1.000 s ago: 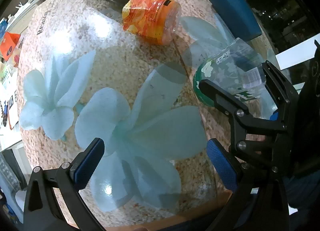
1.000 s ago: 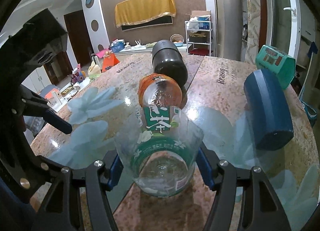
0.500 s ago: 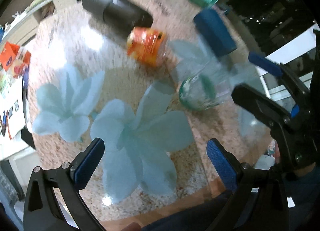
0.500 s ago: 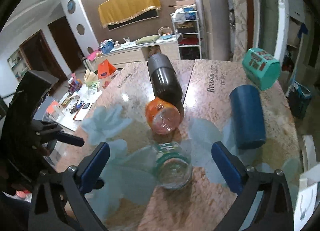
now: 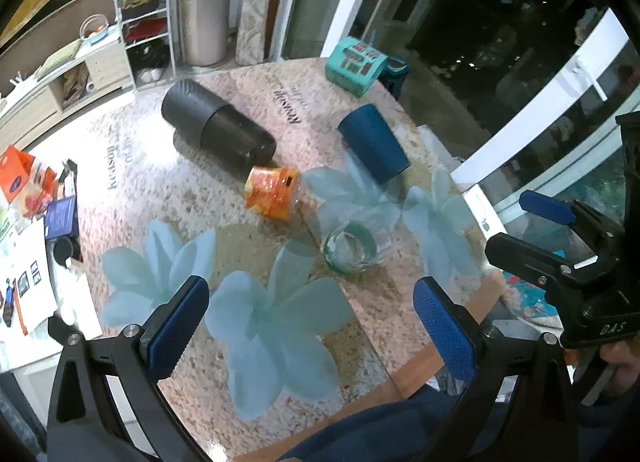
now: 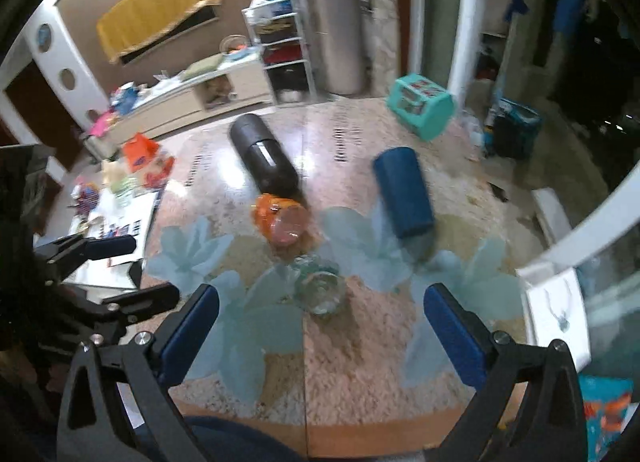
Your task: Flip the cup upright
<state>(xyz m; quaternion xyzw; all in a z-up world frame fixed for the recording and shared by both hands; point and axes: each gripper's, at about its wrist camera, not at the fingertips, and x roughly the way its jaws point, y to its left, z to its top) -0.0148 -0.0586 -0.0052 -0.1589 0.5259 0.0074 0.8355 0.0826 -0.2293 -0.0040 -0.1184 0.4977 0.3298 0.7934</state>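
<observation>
Four cups on the round flower-patterned surface [image 5: 132, 166]: clear green-labelled glass cup [image 5: 352, 247] upright mid-surface, black cup [image 5: 218, 130], orange cup [image 5: 272, 192] and blue cup [image 5: 374, 148] toppled; left tool [image 5: 308, 326] and right tool [image 6: 322, 332] both gape empty above the near edge.

The clear glass cup [image 5: 352, 247] with green label stands upright on the table.

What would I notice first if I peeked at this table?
Probably the big pale blue flowers printed across the table, with a clear glass cup with a green band standing among them. Behind it an orange cup, a fat black cup and a dark blue cup all lie on their sides. Both open grippers, left and right, hover near the front edge.
</observation>
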